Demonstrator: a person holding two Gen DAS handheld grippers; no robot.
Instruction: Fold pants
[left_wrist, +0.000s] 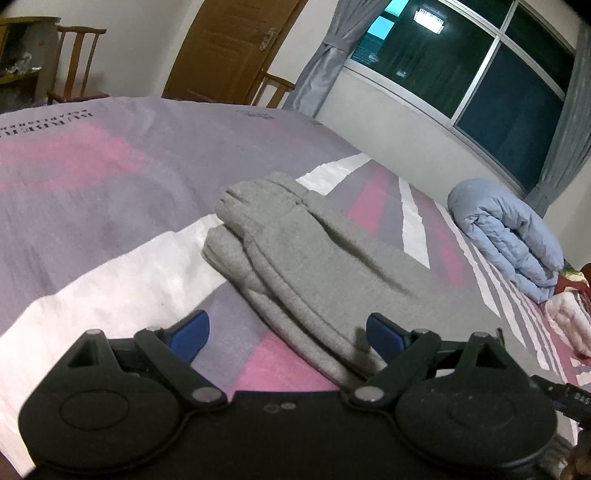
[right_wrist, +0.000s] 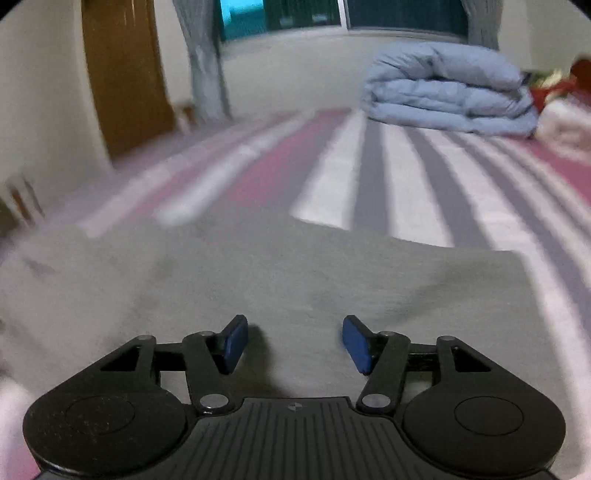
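My left tongs (left_wrist: 287, 338) spread wide, gripping nothing, hovering over bedsheet (left_wrist: 110, 184). Grey pants (left_wrist: 295, 258) lie folded just ahead, running under right pad (left_wrist: 384, 338). My right tongs (right_wrist: 294, 342) also spread, empty, low over pants (right_wrist: 258, 280). Blue duvet (right_wrist: 447, 88) far ahead, folded.

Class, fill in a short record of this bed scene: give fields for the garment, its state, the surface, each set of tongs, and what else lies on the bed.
garment: grey pants
state: folded into layers, lying flat
surface: striped bed
left tongs: open, empty, over near end of pants
right tongs: open, empty, above pants
also on bed: folded blue quilt by the window
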